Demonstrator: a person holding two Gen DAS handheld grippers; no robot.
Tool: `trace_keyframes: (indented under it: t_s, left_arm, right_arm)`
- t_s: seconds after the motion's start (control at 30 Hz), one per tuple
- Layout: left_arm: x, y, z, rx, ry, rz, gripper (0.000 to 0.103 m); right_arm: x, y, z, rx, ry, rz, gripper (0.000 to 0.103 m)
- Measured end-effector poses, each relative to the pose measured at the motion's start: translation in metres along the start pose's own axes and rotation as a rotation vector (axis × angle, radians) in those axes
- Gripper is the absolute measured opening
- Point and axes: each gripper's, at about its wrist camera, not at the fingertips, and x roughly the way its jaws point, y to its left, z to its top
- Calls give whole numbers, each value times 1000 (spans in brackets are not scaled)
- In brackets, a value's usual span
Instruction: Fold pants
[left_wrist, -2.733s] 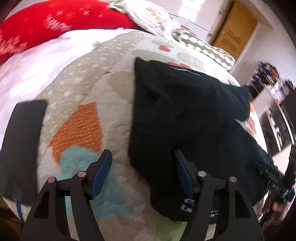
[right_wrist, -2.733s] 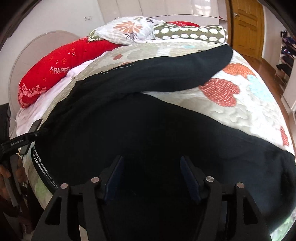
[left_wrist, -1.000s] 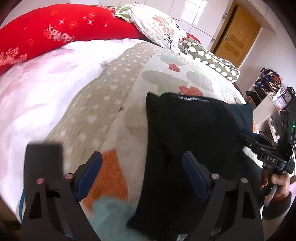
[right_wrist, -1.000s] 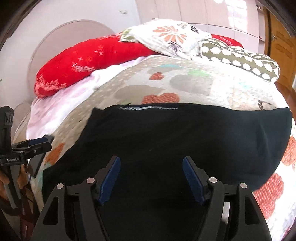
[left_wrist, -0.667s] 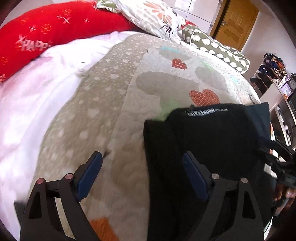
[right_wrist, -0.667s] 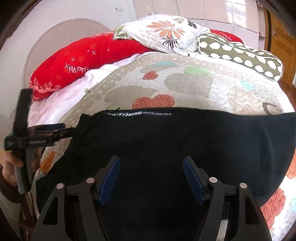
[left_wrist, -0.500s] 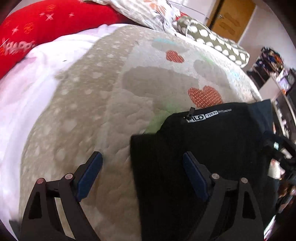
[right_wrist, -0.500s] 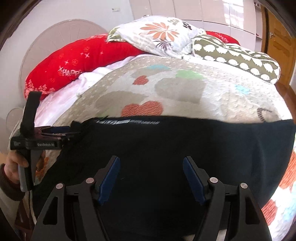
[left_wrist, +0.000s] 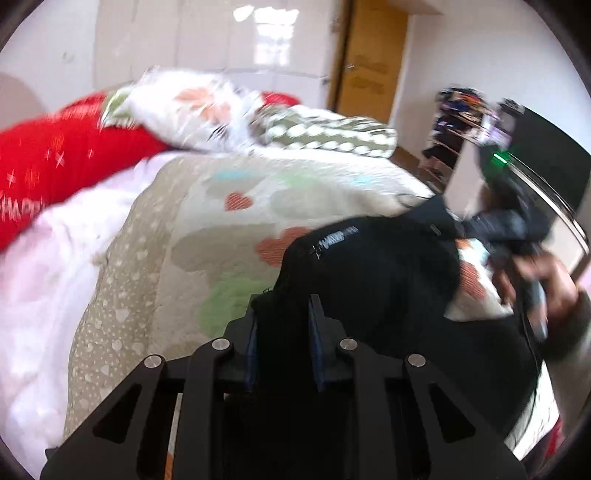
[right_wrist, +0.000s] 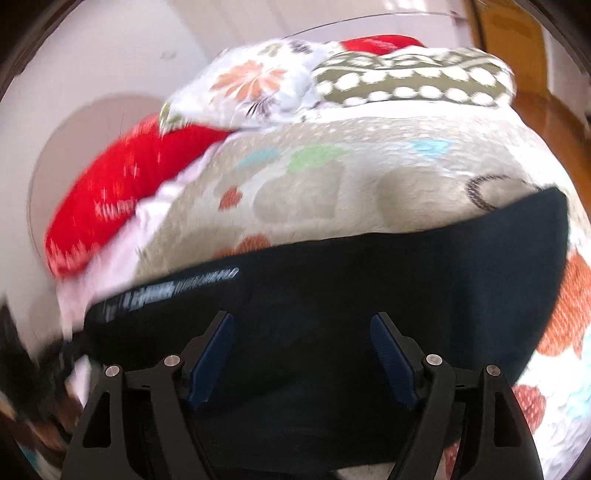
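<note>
Spread over the bed, a pale quilt with coloured hearts (right_wrist: 369, 177) carries the folded black fabric pants (right_wrist: 369, 288). Left gripper (left_wrist: 282, 314) is closing, its blue pads (left_wrist: 316, 332) pinching the pants' near corner. Right gripper (right_wrist: 303, 336) hangs above the cloth, jaws widening, nothing between them.

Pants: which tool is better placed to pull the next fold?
Left. The left tool is closing on the black pants at their edge; the right tool is opening above the cloth, gripping nothing.

A red bolster (right_wrist: 122, 206) and floral pillow (right_wrist: 258, 85) lie at the quilt's (right_wrist: 369, 177) head.
</note>
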Motion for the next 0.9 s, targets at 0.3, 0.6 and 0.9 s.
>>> trace_keyframes:
  t_s: [0.3,0.6,0.9]
  left_arm:
    - [-33,-51,-32,62,-20,-70,19]
    - [-45,-71,-68,56,33,-82,18]
    - [-64,-35,-72,-62,-12,-57,15]
  right_arm:
    - [-4,-41,4,268,70,182,85]
    - [-1,-47,-2,214,36,109,6]
    - [-127,-22,-83,48,-145,119,5]
